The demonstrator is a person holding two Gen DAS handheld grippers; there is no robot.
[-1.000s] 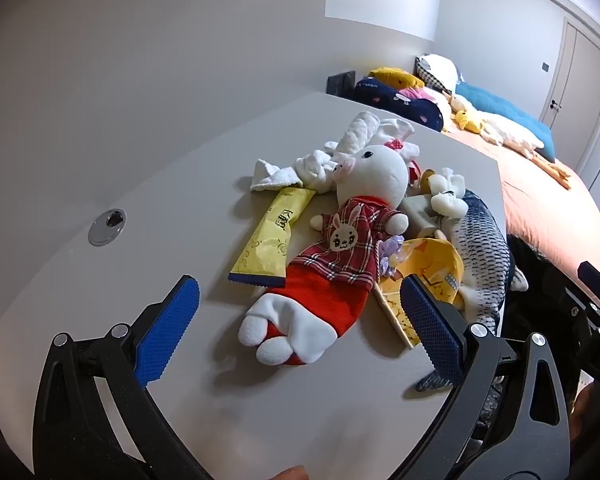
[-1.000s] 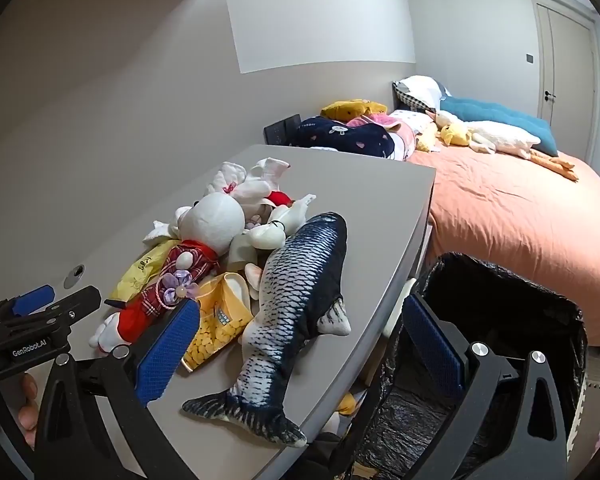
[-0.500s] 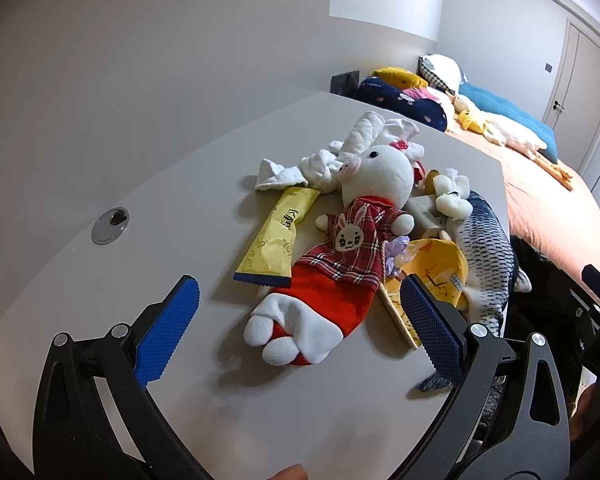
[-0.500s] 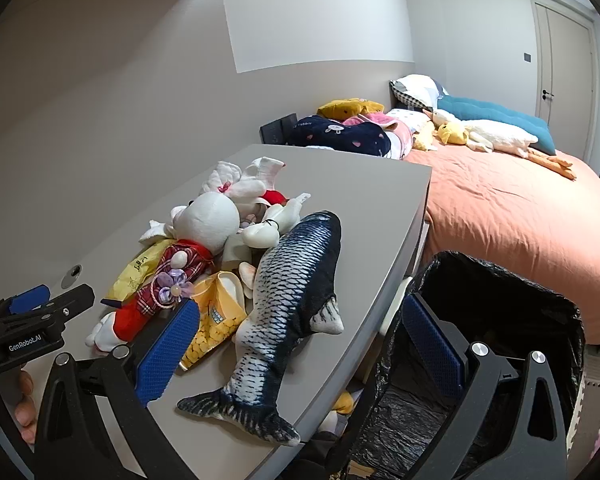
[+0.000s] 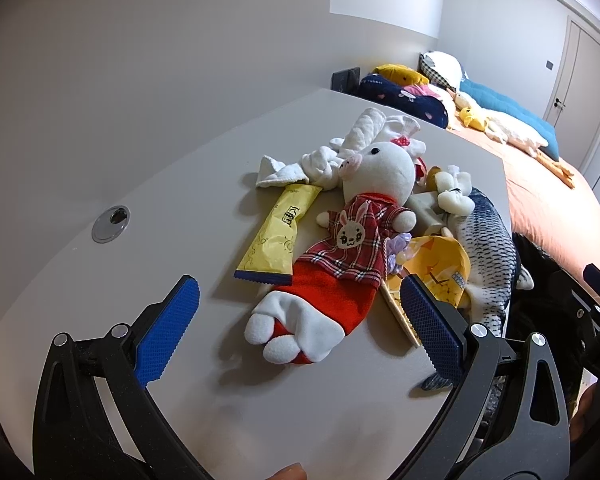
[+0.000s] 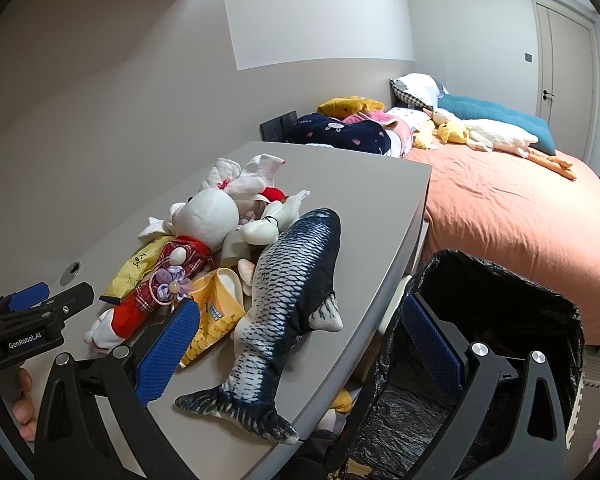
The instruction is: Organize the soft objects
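A pile of soft things lies on the grey table (image 5: 172,208) (image 6: 364,184). A white rabbit doll (image 5: 340,248) (image 6: 196,236) in a red plaid dress lies feet toward me, between a yellow snack packet (image 5: 280,236) and a yellow pouch (image 5: 440,264) (image 6: 216,312). A blue-grey plush fish (image 5: 484,248) (image 6: 292,292) lies along the table's right edge. White cloths (image 5: 320,160) lie behind the doll. My left gripper (image 5: 300,328) is open, just short of the doll's feet. My right gripper (image 6: 300,344) is open, with the fish's tail between its fingers, apart from both.
A bin lined with a black bag (image 6: 492,344) stands on the floor right of the table. Beyond it is a bed (image 6: 516,216) with an orange cover, pillows and plush toys. A round cable hole (image 5: 110,224) sits in the table at left.
The left gripper has drifted slightly back and left from the pile. The right gripper has shifted a little right toward the bin. Both stay open.
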